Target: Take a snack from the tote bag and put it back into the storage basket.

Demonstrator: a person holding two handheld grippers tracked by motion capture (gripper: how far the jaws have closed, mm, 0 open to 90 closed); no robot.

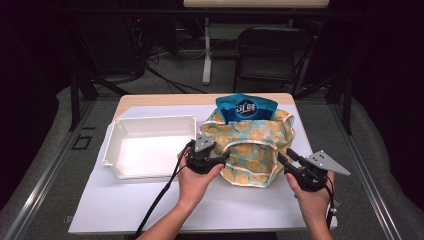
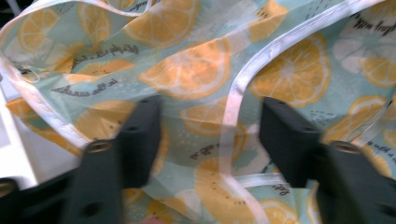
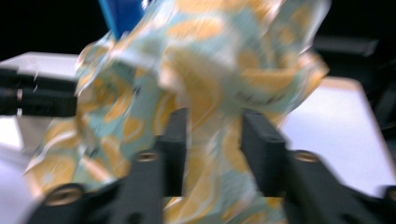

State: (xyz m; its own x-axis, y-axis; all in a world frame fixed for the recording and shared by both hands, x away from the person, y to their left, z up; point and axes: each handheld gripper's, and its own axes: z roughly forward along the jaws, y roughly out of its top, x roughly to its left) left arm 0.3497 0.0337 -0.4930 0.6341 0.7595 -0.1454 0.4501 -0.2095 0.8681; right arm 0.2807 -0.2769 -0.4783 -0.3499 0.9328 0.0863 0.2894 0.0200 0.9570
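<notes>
worktop [image 1: 150, 200]: soft lemon-print fabric bag [image 1: 255, 147] at centre, blue snack packet [image 1: 246, 107] standing in its open mouth | white rectangular plastic bin [image 1: 150, 145] just left, empty | left tool [image 1: 217, 161] jaws wide against bag's left side | right tool [image 1: 283, 160] jaws wide at bag's right edge, fabric between them

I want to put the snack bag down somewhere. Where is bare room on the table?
Inside the white tray, left of the cloth bag, it is bare. The white sheet near the table's front edge is free too. Crowded: around the cloth bag, where both grippers work.
</notes>
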